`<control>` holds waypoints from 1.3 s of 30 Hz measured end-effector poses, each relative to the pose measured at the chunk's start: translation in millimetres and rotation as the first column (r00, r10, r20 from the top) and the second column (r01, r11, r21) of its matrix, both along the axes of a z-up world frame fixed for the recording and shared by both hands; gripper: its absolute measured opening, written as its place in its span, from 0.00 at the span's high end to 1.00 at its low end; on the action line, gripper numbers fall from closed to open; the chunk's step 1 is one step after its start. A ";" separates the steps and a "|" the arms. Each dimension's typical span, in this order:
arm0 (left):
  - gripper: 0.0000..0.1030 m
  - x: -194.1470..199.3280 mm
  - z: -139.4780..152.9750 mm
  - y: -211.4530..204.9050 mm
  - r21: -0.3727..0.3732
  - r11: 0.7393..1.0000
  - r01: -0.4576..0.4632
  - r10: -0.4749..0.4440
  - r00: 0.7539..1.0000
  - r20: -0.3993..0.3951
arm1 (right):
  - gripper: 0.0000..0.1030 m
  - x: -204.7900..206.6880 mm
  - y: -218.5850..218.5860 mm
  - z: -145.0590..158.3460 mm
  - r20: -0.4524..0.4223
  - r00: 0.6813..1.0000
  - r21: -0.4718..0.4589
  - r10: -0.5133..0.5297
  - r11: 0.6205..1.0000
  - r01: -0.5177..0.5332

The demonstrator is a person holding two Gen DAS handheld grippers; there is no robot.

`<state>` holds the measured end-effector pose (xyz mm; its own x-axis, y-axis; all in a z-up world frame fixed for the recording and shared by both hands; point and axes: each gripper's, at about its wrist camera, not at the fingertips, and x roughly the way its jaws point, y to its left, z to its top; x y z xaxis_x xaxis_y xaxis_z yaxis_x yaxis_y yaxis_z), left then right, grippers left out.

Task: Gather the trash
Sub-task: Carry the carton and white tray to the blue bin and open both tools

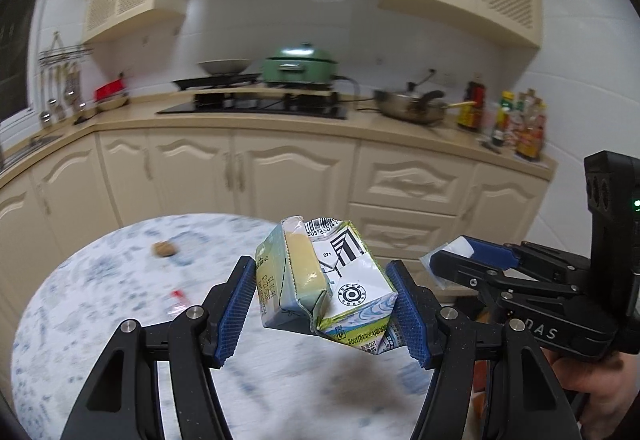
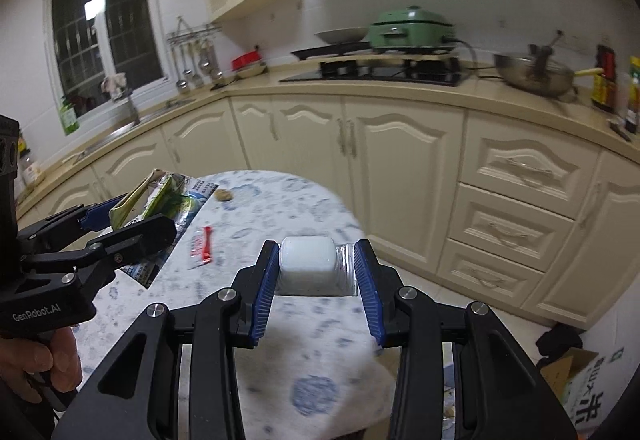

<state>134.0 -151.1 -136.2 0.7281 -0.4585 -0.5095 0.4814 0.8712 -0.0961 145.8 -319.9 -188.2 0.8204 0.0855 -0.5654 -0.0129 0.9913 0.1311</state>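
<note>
The left tongs (image 1: pixel 326 296) pinch a crushed drink carton (image 1: pixel 320 280), green, white and yellow with a barcode near its top; both blue pads (image 1: pixel 404 310) press its sides, and it hangs in the air above the round surface (image 1: pixel 100 300) with its blue-flecked white cloth; from the right wrist view the same carton (image 2: pixel 160 196) shows above the surface's left edge, clamped in the left tongs (image 2: pixel 132 218) with a hand (image 2: pixel 44 360) on the grip below them. The right tongs (image 2: pixel 316 272) pinch a small white plastic cup (image 2: pixel 307 260) with a clear flange, pads against both its sides, above the near part of the surface (image 2: pixel 312 360); in the left wrist view the right tongs (image 1: pixel 444 260) stand to the right of the carton with the white cup (image 1: pixel 462 246) at their tip, and a hand (image 1: pixel 600 388) grips the handle. Lying on the surface, beyond the carton, are a small brown lump (image 1: pixel 165 249) toward the far edge and a red and clear wrapper (image 1: pixel 178 302) nearer the middle; the wrapper (image 2: pixel 202 244) lies left of the cup in the right wrist view, the lump (image 2: pixel 224 195) farther off. Beyond the surface run cream cabinets (image 1: pixel 280 172) under a counter with a green cooker (image 1: pixel 300 64) and a steel wok (image 1: pixel 412 104). On the floor to the right of the surface stands an open cardboard box (image 2: pixel 580 388).
</note>
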 end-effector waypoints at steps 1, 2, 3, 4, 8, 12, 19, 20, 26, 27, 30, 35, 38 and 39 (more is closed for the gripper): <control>0.41 1.2 -0.4 -7.3 -0.004 1.000 0.012 -0.012 1.000 0.001 | 0.62 -6.1 -12.2 1.4 0.004 1.000 0.002 -0.023 1.000 0.023; 0.41 1.6 -0.7 -13.8 -0.007 1.000 0.025 -0.025 1.000 0.004 | 0.62 -9.9 -19.3 2.0 0.004 0.999 0.001 -0.036 0.999 0.036; 0.41 1.4 -1.2 -26.0 -0.009 0.999 0.046 -0.046 0.999 0.004 | 0.62 -15.2 -29.5 2.6 0.006 0.998 -0.002 -0.057 0.998 0.057; 0.41 1.9 -2.5 -33.5 -0.012 0.998 0.061 -0.061 0.998 0.002 | 0.62 -20.6 -38.8 3.0 0.007 0.997 -0.002 -0.078 0.997 0.078; 0.41 7.6 -10.3 -70.5 -0.014 0.991 0.132 -0.132 0.991 -0.008 | 0.62 -44.2 -77.4 3.6 0.013 0.987 0.007 -0.158 0.987 0.158; 0.41 15.9 -21.9 -116.0 -0.007 0.979 0.205 -0.205 0.978 -0.036 | 0.62 -67.3 -116.3 -2.3 0.001 0.970 0.011 -0.243 0.970 0.243; 0.41 44.3 -59.0 -188.2 0.030 0.952 0.304 -0.297 0.943 -0.149 | 0.62 -88.1 -177.7 -38.9 -0.072 0.931 0.032 -0.357 0.932 0.360; 0.41 48.9 -64.8 -198.4 0.039 0.949 0.312 -0.301 0.939 -0.164 | 0.62 -89.4 -186.8 -48.2 -0.092 0.924 0.037 -0.371 0.926 0.376; 0.41 82.7 -90.3 -250.6 0.073 0.936 0.343 -0.314 0.912 -0.264 | 0.62 -93.5 -227.4 -95.5 -0.172 0.897 0.081 -0.408 0.901 0.426; 0.41 88.8 -96.0 -261.2 0.082 0.934 0.348 -0.314 0.907 -0.282 | 0.62 -92.9 -232.5 -102.6 -0.184 0.892 0.085 -0.413 0.898 0.433; 0.41 104.1 -109.6 -290.2 0.107 0.927 0.359 -0.310 0.896 -0.318 | 0.62 -89.4 -246.4 -121.7 -0.218 0.883 0.106 -0.417 0.889 0.446; 0.40 127.9 -131.0 -327.7 0.137 0.916 0.376 -0.305 0.878 -0.369 | 0.62 -81.8 -263.5 -151.5 -0.266 0.871 0.142 -0.413 0.877 0.459; 0.39 138.2 -144.2 -344.6 0.165 0.905 0.392 -0.304 0.868 -0.394 | 0.60 -77.0 -272.9 -165.6 -0.287 0.867 0.164 -0.407 0.871 0.463; 0.39 142.9 -148.9 -351.8 0.181 0.900 0.397 -0.301 0.864 -0.403 | 0.60 -77.2 -274.1 -168.7 -0.290 0.866 0.167 -0.408 0.869 0.466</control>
